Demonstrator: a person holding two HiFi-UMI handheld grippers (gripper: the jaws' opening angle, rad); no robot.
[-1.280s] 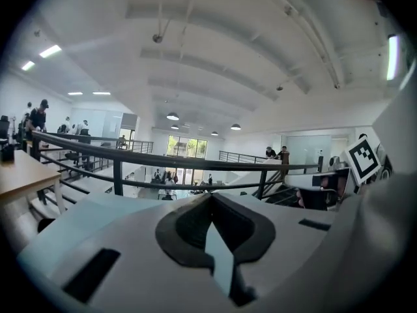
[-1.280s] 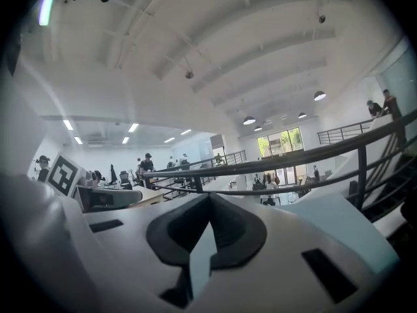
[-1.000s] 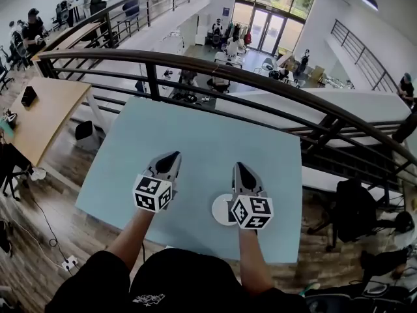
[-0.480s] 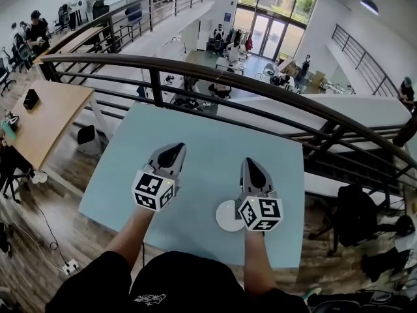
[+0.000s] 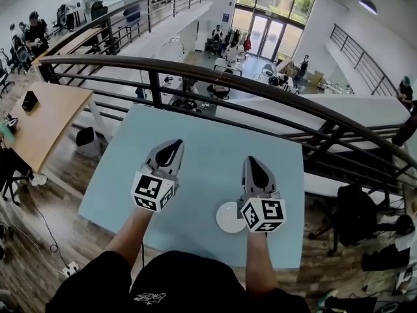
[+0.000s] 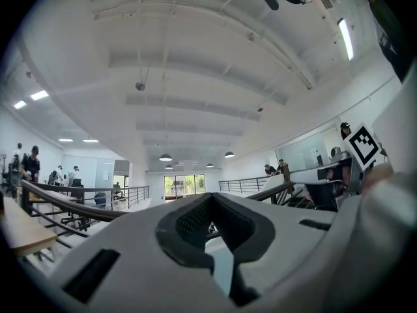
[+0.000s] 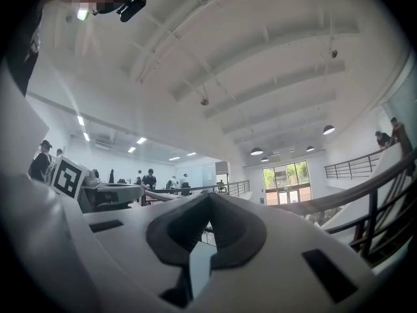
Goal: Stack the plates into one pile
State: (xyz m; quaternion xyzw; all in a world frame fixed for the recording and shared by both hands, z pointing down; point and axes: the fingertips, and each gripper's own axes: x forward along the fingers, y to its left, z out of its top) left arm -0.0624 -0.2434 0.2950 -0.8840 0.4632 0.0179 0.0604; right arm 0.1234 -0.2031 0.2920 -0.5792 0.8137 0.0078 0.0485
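Closed left gripper (image 5: 172, 150), closed right gripper (image 5: 253, 165), white plate (image 5: 229, 217) on table (image 5: 195, 142)

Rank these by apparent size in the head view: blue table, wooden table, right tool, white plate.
1. Blue table
2. Wooden table, partly cut off
3. Right tool, nearer the camera, so unsure
4. White plate, partly hidden behind it

room: open tabletop (image 5: 195, 142) ahead | block: railing (image 5: 156, 64) at far edge; plate (image 5: 225, 218) near front
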